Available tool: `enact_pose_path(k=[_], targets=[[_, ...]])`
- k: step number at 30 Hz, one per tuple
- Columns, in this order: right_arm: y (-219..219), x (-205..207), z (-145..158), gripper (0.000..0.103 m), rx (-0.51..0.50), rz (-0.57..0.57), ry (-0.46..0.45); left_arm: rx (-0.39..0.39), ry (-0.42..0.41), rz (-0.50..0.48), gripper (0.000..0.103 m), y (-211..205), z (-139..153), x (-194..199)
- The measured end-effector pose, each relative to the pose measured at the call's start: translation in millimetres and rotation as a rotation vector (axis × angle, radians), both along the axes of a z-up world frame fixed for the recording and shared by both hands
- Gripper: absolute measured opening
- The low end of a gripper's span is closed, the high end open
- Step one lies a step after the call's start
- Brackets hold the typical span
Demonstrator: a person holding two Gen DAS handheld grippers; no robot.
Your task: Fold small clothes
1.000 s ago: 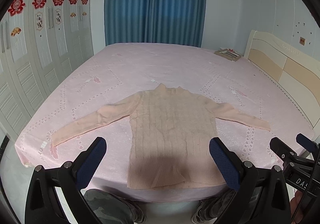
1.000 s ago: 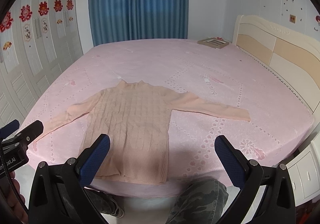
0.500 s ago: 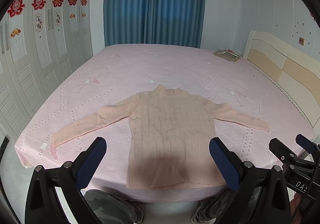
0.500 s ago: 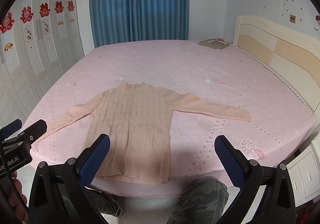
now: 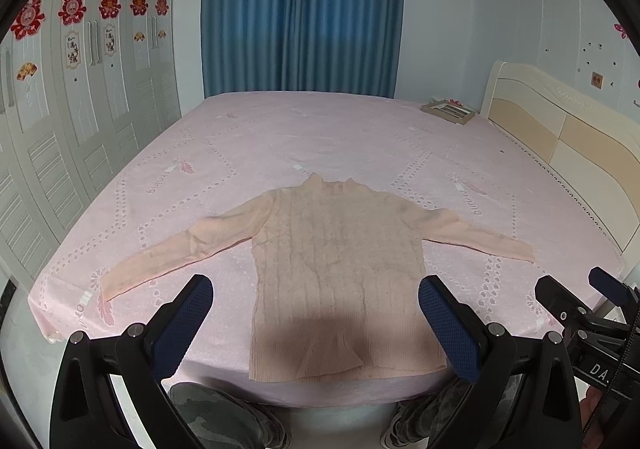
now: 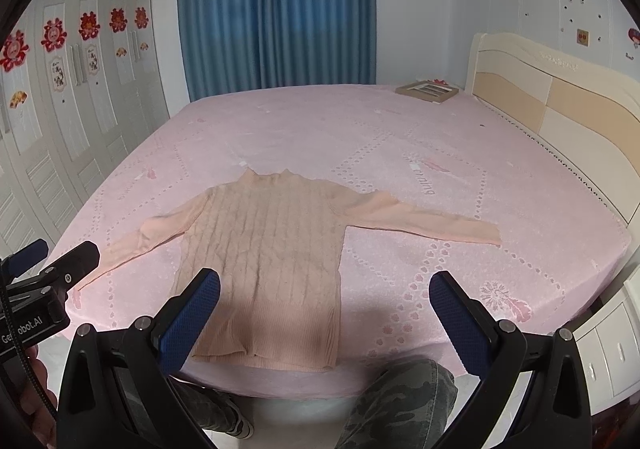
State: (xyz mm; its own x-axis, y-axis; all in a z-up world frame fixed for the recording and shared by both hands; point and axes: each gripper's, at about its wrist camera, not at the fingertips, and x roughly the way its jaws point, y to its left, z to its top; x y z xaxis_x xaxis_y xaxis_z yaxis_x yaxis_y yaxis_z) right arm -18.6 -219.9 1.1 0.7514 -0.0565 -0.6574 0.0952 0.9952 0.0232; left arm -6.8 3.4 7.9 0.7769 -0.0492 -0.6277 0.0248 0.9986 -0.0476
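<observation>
A peach cable-knit sweater (image 5: 336, 269) lies flat and unfolded, sleeves outspread, on the pink patterned bedspread (image 5: 320, 137), left gripper (image 5: 316, 323) and right gripper (image 6: 325, 319) hovering above it, fingers wide and empty, folding not yet begun.

open: bare bed (image 5: 280, 137) around sweater (image 5: 336, 269) | obstacle: picture frame (image 5: 450, 111) at far corner
</observation>
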Motion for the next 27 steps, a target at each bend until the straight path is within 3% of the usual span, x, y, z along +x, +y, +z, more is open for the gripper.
enact_pose_path(k=[19, 27], targets=[[-0.8, -1.4, 0.6, 0.102, 0.008, 0.0, -0.006, 0.029, -0.02, 0.02, 0.103, -4.3, 6.8, -1.7], [5.3, 4.4, 2.7, 0.102, -0.001, 0.019, -0.014, 0.006, -0.008, 0.023, 0.103, 6.6, 6.1, 5.7]])
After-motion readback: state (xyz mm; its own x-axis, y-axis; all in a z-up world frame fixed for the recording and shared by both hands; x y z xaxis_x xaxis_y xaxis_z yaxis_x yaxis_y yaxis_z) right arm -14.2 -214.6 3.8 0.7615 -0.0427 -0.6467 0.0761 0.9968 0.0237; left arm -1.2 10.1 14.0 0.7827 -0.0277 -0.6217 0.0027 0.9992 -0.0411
